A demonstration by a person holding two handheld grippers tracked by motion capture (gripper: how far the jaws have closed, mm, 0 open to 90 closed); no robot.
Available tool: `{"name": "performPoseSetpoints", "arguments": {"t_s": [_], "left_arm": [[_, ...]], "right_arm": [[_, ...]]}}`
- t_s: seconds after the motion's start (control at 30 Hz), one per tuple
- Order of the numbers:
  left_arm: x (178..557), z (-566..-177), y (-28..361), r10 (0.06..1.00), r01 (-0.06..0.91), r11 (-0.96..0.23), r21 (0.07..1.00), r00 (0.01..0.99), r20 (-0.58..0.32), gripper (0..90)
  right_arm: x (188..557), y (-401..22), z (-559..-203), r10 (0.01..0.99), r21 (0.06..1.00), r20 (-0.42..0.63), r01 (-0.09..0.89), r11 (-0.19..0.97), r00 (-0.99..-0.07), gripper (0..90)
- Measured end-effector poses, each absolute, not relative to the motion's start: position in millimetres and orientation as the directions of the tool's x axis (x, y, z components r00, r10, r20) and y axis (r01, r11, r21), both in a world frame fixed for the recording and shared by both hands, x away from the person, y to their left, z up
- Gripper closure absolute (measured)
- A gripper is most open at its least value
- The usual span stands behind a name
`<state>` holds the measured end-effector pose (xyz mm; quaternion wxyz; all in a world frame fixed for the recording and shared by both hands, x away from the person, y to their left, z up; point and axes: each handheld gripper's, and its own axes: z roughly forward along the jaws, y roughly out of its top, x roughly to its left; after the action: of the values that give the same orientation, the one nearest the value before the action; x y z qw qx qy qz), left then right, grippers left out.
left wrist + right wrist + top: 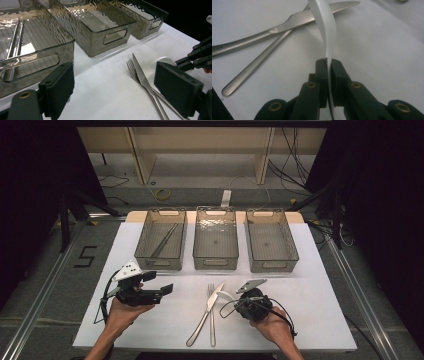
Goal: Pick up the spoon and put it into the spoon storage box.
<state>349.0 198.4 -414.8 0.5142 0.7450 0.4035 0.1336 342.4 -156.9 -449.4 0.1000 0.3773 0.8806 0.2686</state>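
A white plastic spoon (327, 27) curves up from between the pads of my right gripper (327, 61), which is shut on its handle. In the high view the right gripper (239, 301) lies low at the table's front right, pointing left, with the spoon (226, 295) beside a metal knife (205, 317) and fork (212, 325) that lie crossed on the white table. The spoon's far end rests over the knife blade (294, 20). My left gripper (161, 282) is held at front left, open and with nothing in it; between its jaws I see the knife (141, 75) and fork (131, 68).
Three clear smoky trays stand in a row at the back: left (161, 262), middle (215, 262), right (272, 265). The left one holds a long metal utensil (162, 241). The table's edges drop to the floor on all sides.
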Motion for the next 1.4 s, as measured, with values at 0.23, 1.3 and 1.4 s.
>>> {"name": "performPoseSetpoints", "arguments": {"t_s": [0.23, 1.3, 1.4], "left_arm": [[348.6, -414.6, 198.3, 0.736, 0.458, -0.138, 0.878, 0.64, -0.219, 16.1], [346.9, -412.6, 201.1, 0.741, 0.436, -0.103, 0.894, 0.633, -0.224, 15.9], [346.9, -412.5, 201.4, 0.742, 0.436, -0.099, 0.895, 0.631, -0.226, 15.9]], "right_arm": [[354.2, -165.6, -439.5, 0.739, 0.587, 0.029, 0.61, 0.533, -0.674, 86.0], [445.0, -154.7, -376.8, 0.791, 0.697, 0.039, 0.584, 0.416, -0.611, 86.0], [454.0, -150.8, -371.0, 0.798, 0.702, 0.044, 0.587, 0.404, -0.601, 86.0]]}}
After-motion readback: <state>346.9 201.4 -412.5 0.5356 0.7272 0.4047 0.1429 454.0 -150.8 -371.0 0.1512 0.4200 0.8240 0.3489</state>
